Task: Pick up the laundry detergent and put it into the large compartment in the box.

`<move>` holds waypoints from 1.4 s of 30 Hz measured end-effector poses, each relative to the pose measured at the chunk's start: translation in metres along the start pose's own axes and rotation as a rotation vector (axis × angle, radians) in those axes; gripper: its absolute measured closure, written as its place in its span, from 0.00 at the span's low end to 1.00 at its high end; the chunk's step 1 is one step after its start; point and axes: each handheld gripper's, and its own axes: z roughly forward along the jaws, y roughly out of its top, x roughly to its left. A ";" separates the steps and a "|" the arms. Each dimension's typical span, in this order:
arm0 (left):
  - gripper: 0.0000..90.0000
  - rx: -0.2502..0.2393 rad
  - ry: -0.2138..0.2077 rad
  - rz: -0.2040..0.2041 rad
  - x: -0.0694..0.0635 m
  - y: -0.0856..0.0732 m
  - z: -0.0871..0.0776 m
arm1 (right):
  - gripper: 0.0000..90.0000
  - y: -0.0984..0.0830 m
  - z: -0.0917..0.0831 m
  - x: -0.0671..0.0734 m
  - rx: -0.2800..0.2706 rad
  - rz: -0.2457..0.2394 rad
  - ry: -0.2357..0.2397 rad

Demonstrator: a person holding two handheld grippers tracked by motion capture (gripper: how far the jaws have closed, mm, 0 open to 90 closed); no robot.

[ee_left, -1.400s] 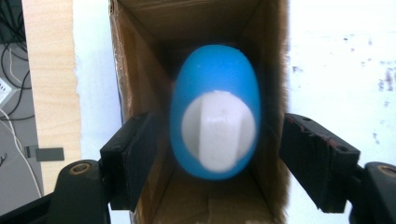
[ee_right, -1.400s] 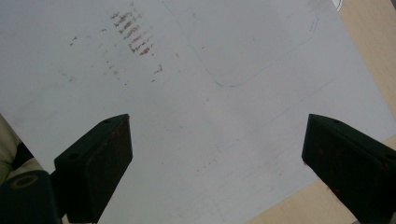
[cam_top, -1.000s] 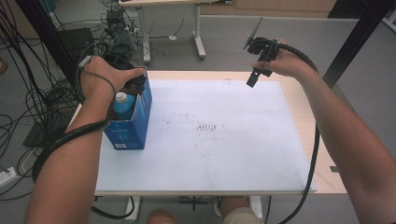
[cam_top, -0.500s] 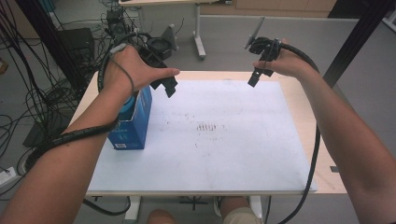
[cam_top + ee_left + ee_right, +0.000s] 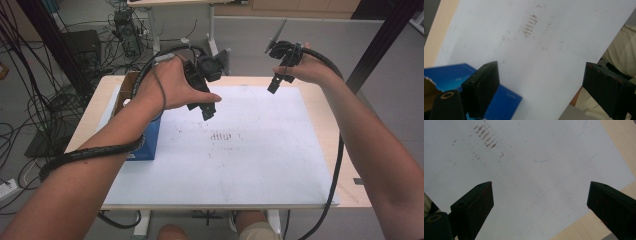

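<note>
From above, the left gripper (image 5: 207, 111) hangs over the white sheet (image 5: 250, 165), right of the blue box (image 5: 147, 142). Its jaws have just been opening, with nothing between them. The right gripper (image 5: 274, 86) hangs at the far edge.

The left gripper view shows spread jaws and the box at the bottom left.

The right gripper view shows jaws wide apart over the sheet.

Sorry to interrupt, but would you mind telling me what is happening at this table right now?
A person holds a tool in each hand above a white sheet on the table. The left tool hangs over the sheet beside a blue box at the left edge, jaws apart with nothing between them; they have just been opening. The right tool hovers over the far side of the sheet, also open and empty. Neither touches the box.
</note>
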 end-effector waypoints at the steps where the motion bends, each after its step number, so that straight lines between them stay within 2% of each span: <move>1: 0.16 -0.005 -0.003 0.021 -0.003 0.001 0.001 | 0.07 0.000 0.000 0.000 0.001 0.000 -0.001; 3: 0.16 -0.006 -0.006 0.065 -0.010 0.005 0.003 | 0.08 0.000 0.000 0.000 0.002 0.006 -0.005; 7: 0.15 -0.003 -0.037 0.127 -0.016 0.011 0.007 | 0.07 0.000 0.000 0.000 -0.002 0.015 -0.010; 12: 0.15 -0.007 -0.065 0.154 -0.016 0.015 0.010 | 0.08 0.001 0.001 0.002 -0.002 0.007 -0.009; 19: 0.15 -0.001 -0.080 0.175 -0.017 0.018 0.014 | 0.08 0.002 0.005 0.002 0.003 0.008 -0.004; 27: 0.15 -0.017 -0.088 0.168 -0.016 0.016 0.015 | 0.08 0.001 0.004 0.002 -0.005 0.007 -0.004; 42: 0.14 -0.017 -0.092 0.172 -0.014 0.013 0.017 | 0.08 0.005 0.006 0.004 0.004 0.002 -0.005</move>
